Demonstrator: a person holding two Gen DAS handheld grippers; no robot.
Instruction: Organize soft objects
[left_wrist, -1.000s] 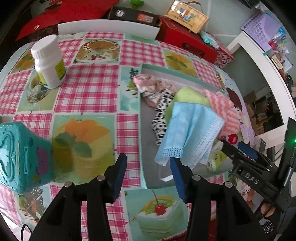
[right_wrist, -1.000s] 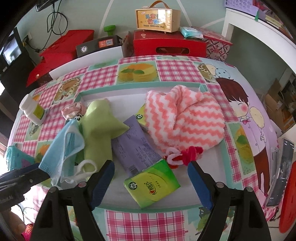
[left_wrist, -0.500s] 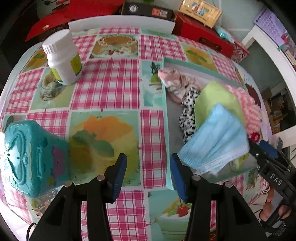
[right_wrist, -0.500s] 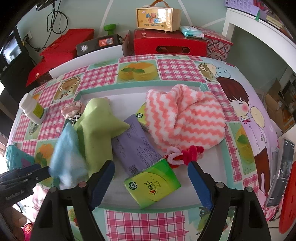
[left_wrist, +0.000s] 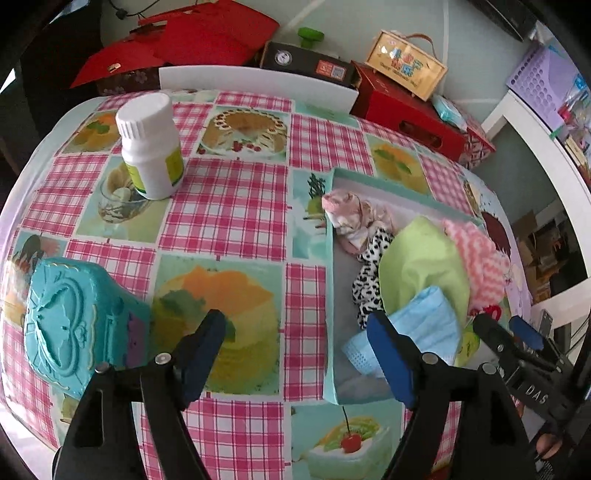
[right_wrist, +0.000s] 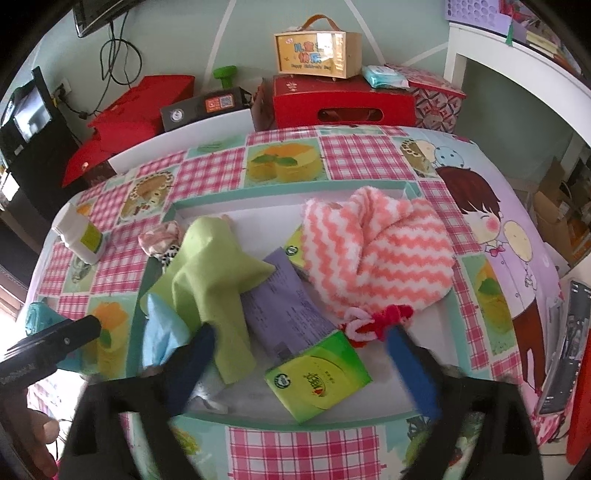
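A teal-rimmed tray (left_wrist: 329, 280) (right_wrist: 280, 189) holds soft things: a blue face mask (left_wrist: 424, 325) (right_wrist: 162, 332), a green cloth (left_wrist: 424, 258) (right_wrist: 210, 273), a pink zigzag towel (right_wrist: 373, 251) (left_wrist: 476, 254), a spotted scrunchie (left_wrist: 369, 280), a pink floral cloth (left_wrist: 351, 218), a purple packet (right_wrist: 291, 306) and a green tissue pack (right_wrist: 317, 380). My left gripper (left_wrist: 295, 354) is open and empty over the tablecloth, left of the tray. My right gripper (right_wrist: 299, 369) is open and empty over the tray's near edge.
A white pill bottle (left_wrist: 151, 147) (right_wrist: 79, 236) stands on the checked tablecloth at the far left. A teal box (left_wrist: 74, 325) sits near the left gripper. Red boxes (right_wrist: 343, 103) and a wooden case (right_wrist: 317, 44) line the back. A phone (right_wrist: 565, 347) lies at the right.
The blue mask has been let go and now lies in the tray beside the green cloth. My left gripper has drawn back left, away from the tray. My right gripper moved slightly forward.
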